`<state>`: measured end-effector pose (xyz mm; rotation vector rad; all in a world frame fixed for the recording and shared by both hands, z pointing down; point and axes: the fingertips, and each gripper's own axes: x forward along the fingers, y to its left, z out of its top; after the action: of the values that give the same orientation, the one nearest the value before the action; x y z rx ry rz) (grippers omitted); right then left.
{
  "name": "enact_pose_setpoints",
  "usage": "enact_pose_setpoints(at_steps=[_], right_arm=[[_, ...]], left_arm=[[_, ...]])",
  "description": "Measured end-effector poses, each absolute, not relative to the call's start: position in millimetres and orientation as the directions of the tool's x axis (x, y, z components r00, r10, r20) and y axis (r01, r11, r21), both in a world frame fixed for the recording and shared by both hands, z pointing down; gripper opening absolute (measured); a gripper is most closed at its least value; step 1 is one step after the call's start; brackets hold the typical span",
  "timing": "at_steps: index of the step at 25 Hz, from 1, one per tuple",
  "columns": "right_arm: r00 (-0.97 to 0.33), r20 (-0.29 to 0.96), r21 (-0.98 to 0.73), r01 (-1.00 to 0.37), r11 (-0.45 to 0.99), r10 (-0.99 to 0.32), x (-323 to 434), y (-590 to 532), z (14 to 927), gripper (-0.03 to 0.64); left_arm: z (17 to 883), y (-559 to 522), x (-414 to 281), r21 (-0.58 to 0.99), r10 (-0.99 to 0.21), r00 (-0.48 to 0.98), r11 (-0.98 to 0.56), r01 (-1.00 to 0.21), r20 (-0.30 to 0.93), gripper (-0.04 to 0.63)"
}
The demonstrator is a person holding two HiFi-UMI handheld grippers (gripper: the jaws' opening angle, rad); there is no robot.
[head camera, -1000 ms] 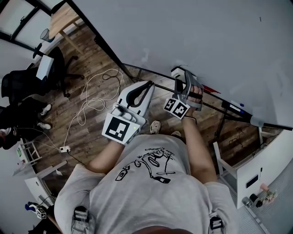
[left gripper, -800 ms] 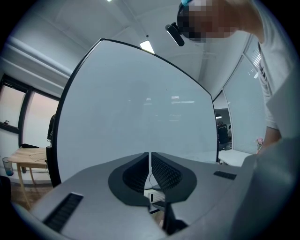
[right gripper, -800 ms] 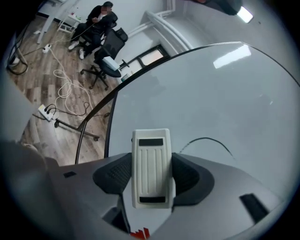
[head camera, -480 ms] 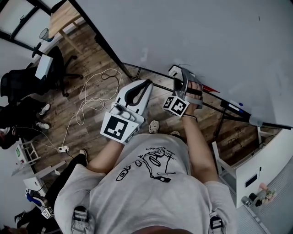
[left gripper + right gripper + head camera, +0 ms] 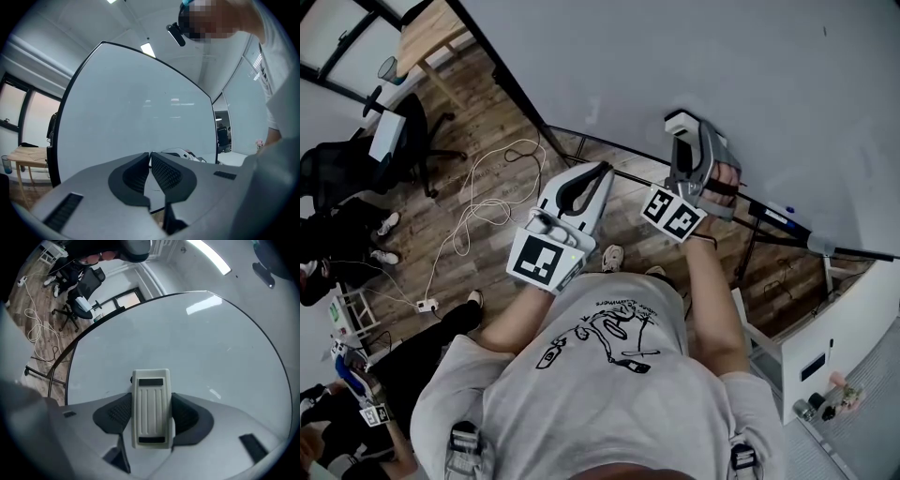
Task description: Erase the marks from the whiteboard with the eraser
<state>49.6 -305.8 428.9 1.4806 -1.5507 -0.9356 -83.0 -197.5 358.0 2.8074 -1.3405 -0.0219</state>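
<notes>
Against the lower part of the whiteboard (image 5: 722, 66), in the head view, the right gripper (image 5: 686, 141) holds the eraser (image 5: 679, 120) up at the board's surface. Whether the eraser touches it I cannot tell. The left gripper (image 5: 589, 180) hangs lower, off the whiteboard's bottom edge and over the wooden floor (image 5: 487, 141). A faint smudge (image 5: 593, 112) shows on the board to the left of the eraser.

Before the whiteboard in the left gripper view, the left gripper's jaws are closed tip to tip with nothing between them. The board ahead looks nearly clean.

Close to the whiteboard in the right gripper view, the jaws are clamped on the eraser's two long sides, its far end pointing at the board. It is an off-white plastic block with lengthwise ribs and a dark slot at each end. Its wiping face is hidden.

It looks light and stiff, so a moderate squeeze should do. The smooth shell may twist when pressed on the board, so this hold across the middle of the long sides seems right.
</notes>
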Motion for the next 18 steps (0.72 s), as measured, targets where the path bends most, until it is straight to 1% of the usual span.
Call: enact_pose_setpoints(at_steps=[3, 6, 13, 18], right_arm=[[-0.014, 0.037, 0.921, -0.387, 0.039, -0.999, 45.6, -306.6, 436.4, 0.259], [-0.034, 0.061, 0.936, -0.346, 0.069, -0.998, 36.7, -308.8, 453.8, 0.259], [-0.063, 0.18, 0.954, -0.23, 0.19, -0.982, 24.3, -311.3, 526.7, 0.259], [-0.073, 0.273, 0.954, -0.108, 0.28, -0.959, 22.9, -310.3, 582.8, 0.259]], left_arm=[[359.5, -196.4, -85.5, 0.038, -0.78, 0.626, -0.626, -0.779, 0.003, 0.032], [361.6, -194.8, -88.3, 0.04, -0.785, 0.619, -0.618, -0.785, 0.01, 0.032], [362.8, -188.1, -98.1, 0.04, -0.802, 0.596, -0.596, -0.802, 0.015, 0.032], [364.2, -189.2, -101.8, 0.043, -0.806, 0.591, -0.59, -0.806, 0.019, 0.032]])
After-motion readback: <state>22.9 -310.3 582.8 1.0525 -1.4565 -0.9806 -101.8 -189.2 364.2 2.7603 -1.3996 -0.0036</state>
